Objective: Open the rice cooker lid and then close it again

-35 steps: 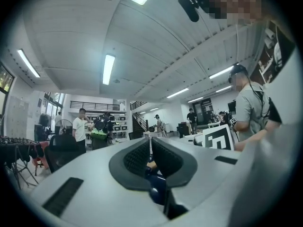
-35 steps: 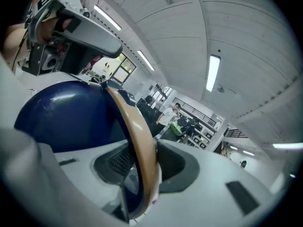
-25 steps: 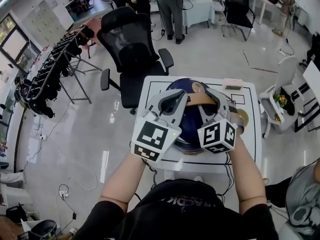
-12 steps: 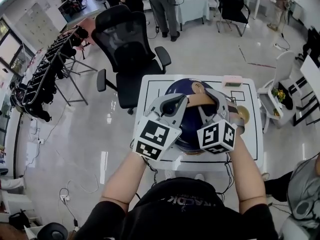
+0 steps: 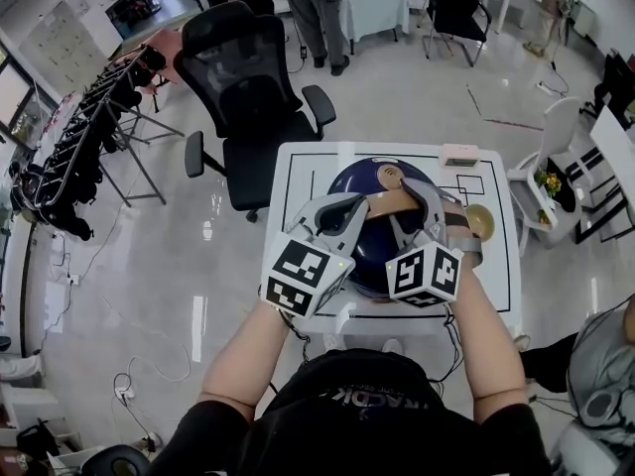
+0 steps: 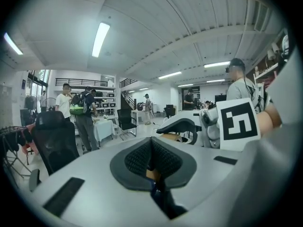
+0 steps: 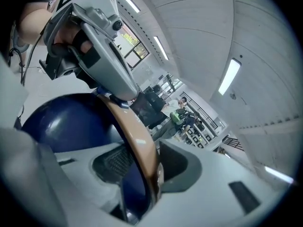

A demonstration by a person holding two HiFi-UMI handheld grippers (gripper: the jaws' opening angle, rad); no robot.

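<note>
Rice cooker [image 5: 369, 181] sits mid white table [image 5: 298, 167], right in front of the person, w/ dark-blue domed lid [image 7: 61, 122] looking down/closed from the head view. Tan carry handle [image 5: 392, 203] arches over the lid top, long axis running left-right, i.e. straight from one gripper to the other. Left gripper [image 5: 342, 211] is at the handle's left end, jaws clenched tight together; a tan sliver shows just under the pads, but can't tell if it's actually pinched. Right gripper [image 5: 429, 201] is at the right end: handle passes btwn its jaws, which have just been opening, and there's a gap at the near pad, so it straddles rather than clamps. Both tips point slightly downward, about equally near. Judgement: whichever way the lid goes next, the move turns on that handle, and the right gripper would need to re-close on it first; the left end may slip if it's only touching.
</note>
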